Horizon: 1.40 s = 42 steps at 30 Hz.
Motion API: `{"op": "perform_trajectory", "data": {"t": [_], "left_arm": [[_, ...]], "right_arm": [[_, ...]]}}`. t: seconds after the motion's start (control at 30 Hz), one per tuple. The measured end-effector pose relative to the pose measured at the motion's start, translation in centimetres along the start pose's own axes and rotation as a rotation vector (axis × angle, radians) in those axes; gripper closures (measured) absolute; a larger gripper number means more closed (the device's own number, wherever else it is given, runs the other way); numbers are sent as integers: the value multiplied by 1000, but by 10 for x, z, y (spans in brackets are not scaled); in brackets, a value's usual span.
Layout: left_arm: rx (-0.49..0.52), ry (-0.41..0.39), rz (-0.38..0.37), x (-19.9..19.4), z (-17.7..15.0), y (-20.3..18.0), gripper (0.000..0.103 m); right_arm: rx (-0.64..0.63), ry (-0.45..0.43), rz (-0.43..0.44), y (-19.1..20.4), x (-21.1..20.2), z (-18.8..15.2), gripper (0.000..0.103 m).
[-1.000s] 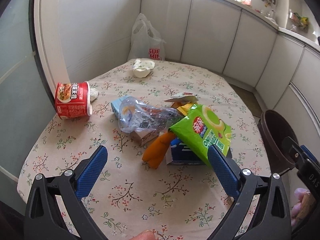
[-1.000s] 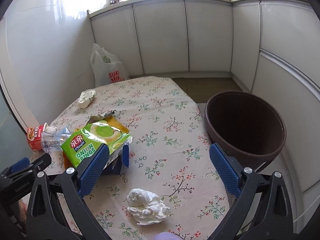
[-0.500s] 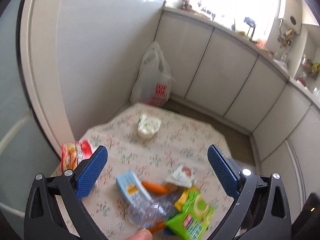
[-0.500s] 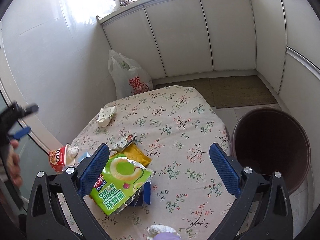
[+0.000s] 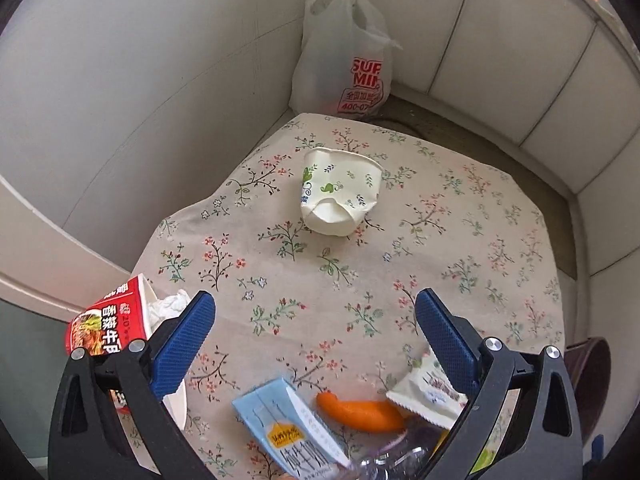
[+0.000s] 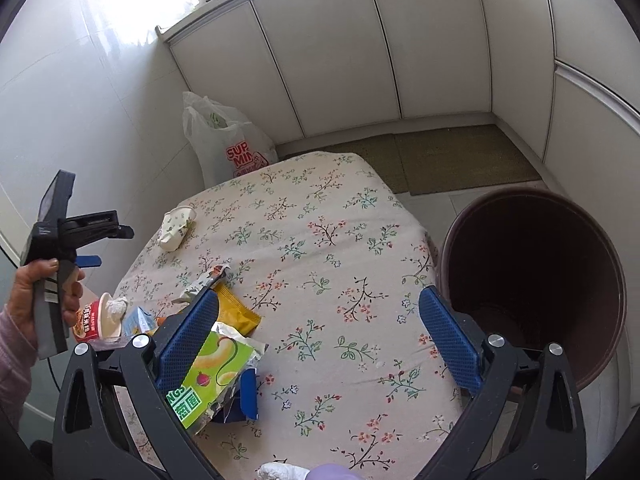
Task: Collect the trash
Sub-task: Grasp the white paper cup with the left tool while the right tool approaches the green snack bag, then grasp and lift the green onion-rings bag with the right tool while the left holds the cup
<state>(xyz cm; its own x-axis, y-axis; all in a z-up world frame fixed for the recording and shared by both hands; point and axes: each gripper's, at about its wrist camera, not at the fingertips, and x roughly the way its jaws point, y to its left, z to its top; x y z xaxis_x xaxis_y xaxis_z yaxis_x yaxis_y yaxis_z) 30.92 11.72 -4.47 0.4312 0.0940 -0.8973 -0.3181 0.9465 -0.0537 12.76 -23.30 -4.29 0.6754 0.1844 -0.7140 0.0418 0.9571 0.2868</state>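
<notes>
A crushed white paper cup [image 5: 338,192] [image 6: 176,227] lies on its side at the far end of the flowered table [image 5: 460,240] [image 6: 320,256]. My left gripper [image 5: 314,328] hangs open above the table, short of that cup, nothing between its fingers. Under it lie a red noodle cup [image 5: 108,332] [image 6: 94,320] stuffed with tissue, a pale blue carton [image 5: 288,432], an orange wrapper [image 5: 360,414] and a white sachet [image 5: 428,396]. My right gripper [image 6: 318,332] is open over the near table, beside a green onion-rings bag [image 6: 212,376]. A brown bin [image 6: 536,280] stands right.
A white plastic shopping bag [image 5: 344,48] [image 6: 228,148] stands on the floor behind the table, against white cabinets. A crumpled tissue [image 6: 280,470] lies at the near table edge. A hand [image 6: 36,288] holds the left gripper's handle. A doormat [image 6: 440,160] lies on the floor.
The left gripper rose, then swung forward and tilted down over the far half of the table, nearer the paper cup. The right gripper lifted and drew back slightly. Both stayed open.
</notes>
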Motion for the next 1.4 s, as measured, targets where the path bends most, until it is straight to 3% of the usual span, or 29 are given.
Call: {"op": "perform_trajectory", "data": {"t": [0.23, 0.37, 0.47, 0.57, 0.67, 0.7, 0.8, 1.0, 1.2, 1.4], "left_arm": [[-84, 42, 7, 67, 51, 5, 6], [-108, 58, 33, 102, 67, 6, 6], [-136, 84, 13, 125, 74, 8, 7], [-152, 110, -70, 137, 80, 4, 18], [-114, 154, -128, 141, 81, -8, 45], [-90, 159, -133, 141, 79, -13, 59], [-29, 121, -140, 126, 72, -27, 65], [23, 55, -191, 73, 42, -29, 67], [40, -59, -276, -18, -11, -3, 72], [72, -202, -363, -100, -83, 33, 72]], "right_arm": [[6, 46, 8, -1, 10, -1, 7], [-13, 90, 16, 3, 20, -2, 7], [-45, 97, 2, 9, 25, -3, 7], [-60, 113, -16, 11, 32, -4, 7], [-36, 148, -8, 8, 40, -6, 7], [-26, 161, -1, 7, 41, -7, 7], [7, 189, 25, 5, 44, -9, 7], [91, 300, 128, 5, 52, -18, 7], [305, 456, 312, 0, 63, -41, 7], [430, 517, 430, 10, 69, -60, 8]]}}
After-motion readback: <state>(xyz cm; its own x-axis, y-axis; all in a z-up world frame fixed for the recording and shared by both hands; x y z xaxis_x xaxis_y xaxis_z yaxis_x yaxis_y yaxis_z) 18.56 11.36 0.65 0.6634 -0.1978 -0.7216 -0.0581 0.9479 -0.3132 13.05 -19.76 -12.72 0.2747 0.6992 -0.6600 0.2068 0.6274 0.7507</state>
